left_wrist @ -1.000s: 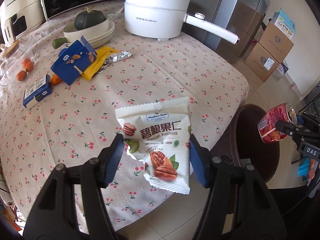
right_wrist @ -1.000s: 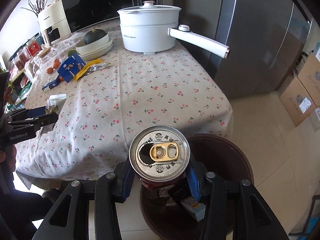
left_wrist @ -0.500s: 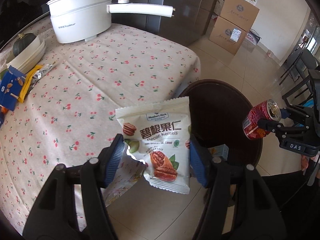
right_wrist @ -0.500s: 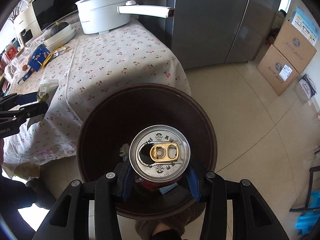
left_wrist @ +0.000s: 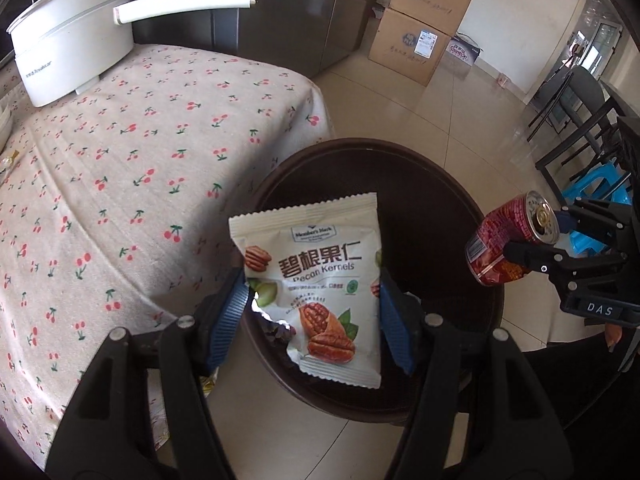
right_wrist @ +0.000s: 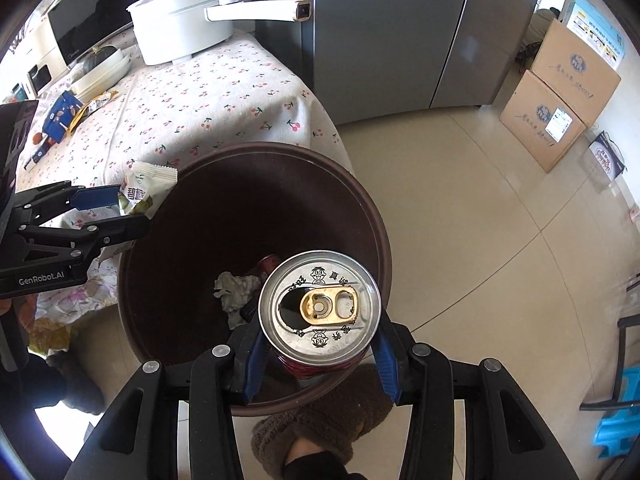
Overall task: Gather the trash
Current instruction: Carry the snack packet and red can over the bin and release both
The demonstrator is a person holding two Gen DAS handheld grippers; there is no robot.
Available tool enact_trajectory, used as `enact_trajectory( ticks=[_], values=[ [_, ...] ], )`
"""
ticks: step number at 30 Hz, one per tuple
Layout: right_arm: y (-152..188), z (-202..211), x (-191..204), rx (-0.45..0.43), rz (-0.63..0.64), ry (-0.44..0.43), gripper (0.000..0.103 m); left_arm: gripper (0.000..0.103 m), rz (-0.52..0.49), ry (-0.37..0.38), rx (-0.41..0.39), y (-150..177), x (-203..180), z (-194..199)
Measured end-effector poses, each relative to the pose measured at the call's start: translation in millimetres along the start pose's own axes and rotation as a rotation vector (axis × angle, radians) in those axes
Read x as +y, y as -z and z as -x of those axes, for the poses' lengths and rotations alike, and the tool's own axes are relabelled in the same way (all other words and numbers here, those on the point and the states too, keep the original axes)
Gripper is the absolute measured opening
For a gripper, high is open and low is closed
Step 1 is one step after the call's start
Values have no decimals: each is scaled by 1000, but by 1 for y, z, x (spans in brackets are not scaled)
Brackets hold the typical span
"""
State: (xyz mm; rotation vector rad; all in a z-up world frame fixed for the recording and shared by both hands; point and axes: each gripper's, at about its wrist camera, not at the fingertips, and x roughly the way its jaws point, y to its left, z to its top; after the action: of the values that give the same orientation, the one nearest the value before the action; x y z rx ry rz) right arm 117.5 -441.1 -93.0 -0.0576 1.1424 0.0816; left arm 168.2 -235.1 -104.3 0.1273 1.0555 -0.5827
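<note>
A white pecan kernels packet (left_wrist: 316, 280) with a torn lower corner hangs between my left gripper's blue pads; the left gripper (left_wrist: 312, 300) is shut on it above the near-left part of the round dark brown bin (left_wrist: 440, 168). The right wrist view shows that packet (right_wrist: 148, 184) and left gripper (right_wrist: 128, 210) at the bin's left rim (right_wrist: 372, 208). My right gripper (right_wrist: 320, 360) is shut on an opened red drink can (right_wrist: 320, 308), held upright over the bin's near edge. From the left wrist the can (left_wrist: 508, 248) and right gripper (left_wrist: 552, 236) sit at the bin's right side.
The table with a cherry-print cloth (left_wrist: 120, 160) stands just left of the bin, carrying a white pot (left_wrist: 68, 48) and blue and yellow wrappers (right_wrist: 60, 116). A crumpled tissue (right_wrist: 234, 292) lies inside the bin. A person's slippered foot (right_wrist: 320, 432) is below it. Cardboard boxes (left_wrist: 420, 40) line the far wall.
Both grippers swung from the table edge to above the bin and sank a little. The packet and the can stay gripped throughout.
</note>
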Motion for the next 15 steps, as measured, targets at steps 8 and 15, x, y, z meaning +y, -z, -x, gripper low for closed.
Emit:
enact_trajectory(
  ticks=[8,15],
  values=[
    [4,-4,-3,14,-16,20,47,96,-16,-27,11,0,5,15],
    [-1,-10,1,31,-30,34,47,100,16,-79,-8,10,30,45]
  ],
)
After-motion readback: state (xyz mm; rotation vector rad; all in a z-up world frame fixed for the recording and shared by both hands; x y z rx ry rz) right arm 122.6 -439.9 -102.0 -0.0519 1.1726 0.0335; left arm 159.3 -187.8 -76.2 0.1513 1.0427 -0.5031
